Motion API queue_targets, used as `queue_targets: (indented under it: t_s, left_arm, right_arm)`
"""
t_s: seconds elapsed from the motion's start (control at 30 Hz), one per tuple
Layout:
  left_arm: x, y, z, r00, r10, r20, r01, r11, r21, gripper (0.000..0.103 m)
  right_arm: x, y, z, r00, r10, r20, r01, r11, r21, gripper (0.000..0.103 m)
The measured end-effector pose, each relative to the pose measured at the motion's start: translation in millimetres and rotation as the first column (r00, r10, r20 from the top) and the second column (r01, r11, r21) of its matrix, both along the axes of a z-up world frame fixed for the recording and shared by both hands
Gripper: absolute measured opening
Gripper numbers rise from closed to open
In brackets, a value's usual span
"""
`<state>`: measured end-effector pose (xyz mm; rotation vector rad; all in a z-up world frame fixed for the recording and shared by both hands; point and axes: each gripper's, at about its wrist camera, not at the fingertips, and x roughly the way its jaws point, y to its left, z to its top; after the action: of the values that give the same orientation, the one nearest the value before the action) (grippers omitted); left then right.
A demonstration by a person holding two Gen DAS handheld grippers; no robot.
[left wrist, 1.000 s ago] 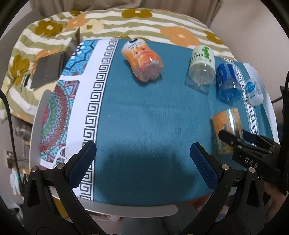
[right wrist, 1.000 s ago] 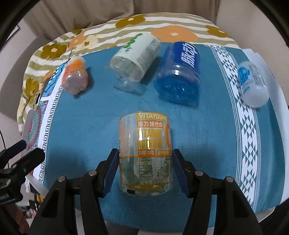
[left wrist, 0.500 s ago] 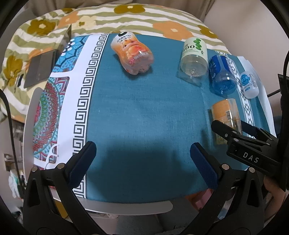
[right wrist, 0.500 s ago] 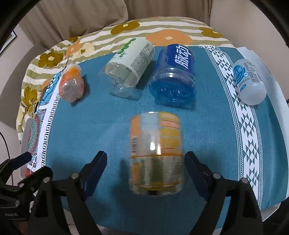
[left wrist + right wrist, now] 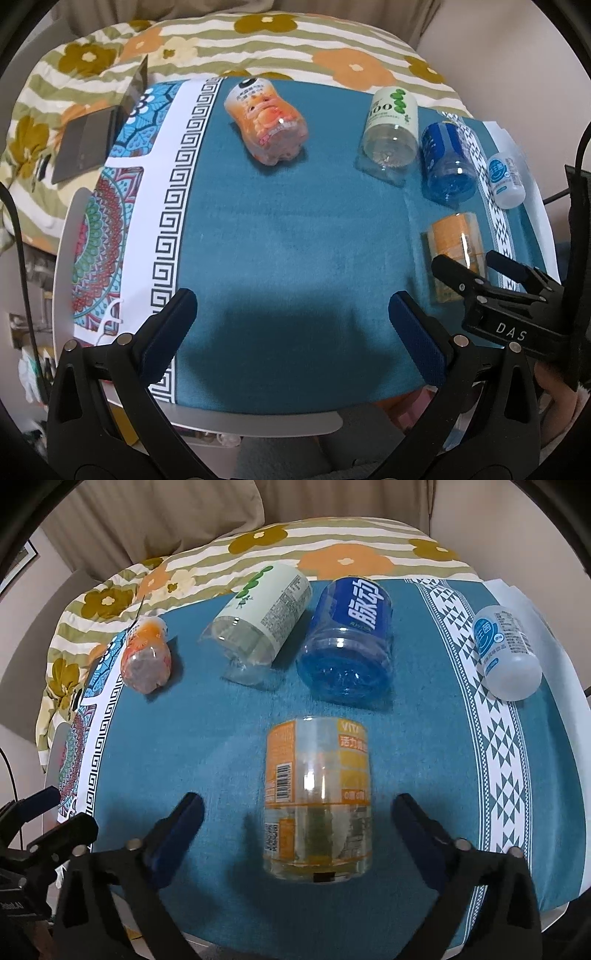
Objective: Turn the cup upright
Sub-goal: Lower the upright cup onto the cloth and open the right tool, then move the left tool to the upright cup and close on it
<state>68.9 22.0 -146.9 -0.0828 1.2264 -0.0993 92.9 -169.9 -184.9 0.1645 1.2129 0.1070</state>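
Note:
A clear plastic cup with an orange label lies on its side on the teal cloth, between the open fingers of my right gripper; the fingers do not touch it. It also shows in the left wrist view at the right, partly behind the right gripper. My left gripper is open and empty over the near middle of the cloth.
Other cups lie on their sides at the back: an orange-pink one, a white-green one, a blue one, a small white-blue one. A laptop sits on the flowered bedding at left. The table edge is close.
My right gripper has opened wide and let go of the orange-label cup, which rolled a little and still lies on its side. The left gripper shifted slightly.

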Motion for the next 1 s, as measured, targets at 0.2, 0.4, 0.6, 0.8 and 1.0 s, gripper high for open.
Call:
queue_targets:
  t_s: [0.2,0.4,0.6,0.8,1.0]
  left_arm:
    - [9.1,-15.9,19.9,1.000,-0.008,0.014,0.008,1.000,-0.006,0.103]
    - [29.2,-61.0,43.4,0.998,-0.066,0.011,0.066,0.998,-0.003,0.103]
    - [53.7,-114.8,38.9,0.993,-0.098,-0.065,0.098,0.995,0.003,0.103]
    - [72.0,-151.4,9.6,0.976,-0.077,-0.204,0.086,0.996,0.035,0.103]
    - [85.5,-169.5,-19.2,0.944,-0.037,-0.327,0.057,0.997,0.053,0.098]
  right_arm:
    - [-3.8,-16.2,14.9,1.000,-0.002,0.018,0.001,1.000,0.009,0.102]
    - [-10.2,-59.6,38.0,1.000,-0.026,0.014,0.026,1.000,-0.013,0.102]
    - [-14.0,-104.5,46.3,1.000,-0.012,0.008,0.013,0.996,-0.088,0.102]
    - [-15.3,-138.3,37.7,1.000,0.004,0.008,-0.003,0.996,-0.086,0.102]
    - [-13.2,-156.7,25.3,1.000,0.013,0.000,-0.013,0.998,-0.056,0.102]
